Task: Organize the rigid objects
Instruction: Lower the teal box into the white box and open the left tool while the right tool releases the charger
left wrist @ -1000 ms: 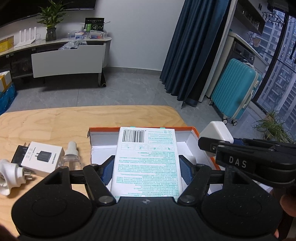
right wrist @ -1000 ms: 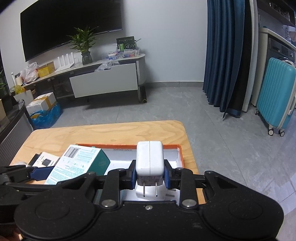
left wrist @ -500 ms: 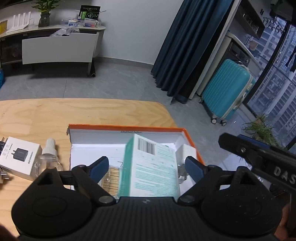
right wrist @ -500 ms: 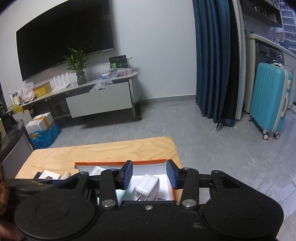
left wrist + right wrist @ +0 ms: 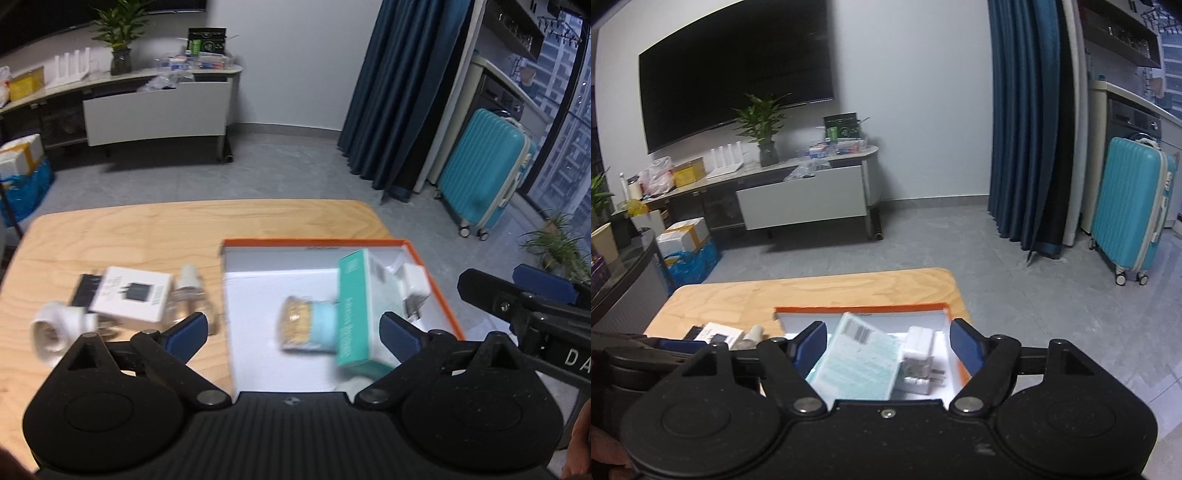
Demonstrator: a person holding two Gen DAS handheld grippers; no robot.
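Opening both my tongs, left gripper (image 5: 291, 328) and right gripper (image 5: 888, 345), nothing pinched, above teal carton (image 5: 360, 314) and white charger (image 5: 918, 354) inside orange-rimmed box (image 5: 317, 243).

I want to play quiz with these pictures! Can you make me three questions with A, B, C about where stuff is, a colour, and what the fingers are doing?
1. Where is the teal box?
A. in the tray
B. on the floor
C. on the suitcase

2. What colour is the tray's rim?
A. green
B. orange
C. purple

3. What does the left gripper hold?
A. the teal box
B. a bottle
C. nothing

Answers: 1 A, the box lies tilted inside the tray beside the white charger. 2 B, the edge around the white inside is orange. 3 C, its fingers are opening, wide apart, touching nothing.
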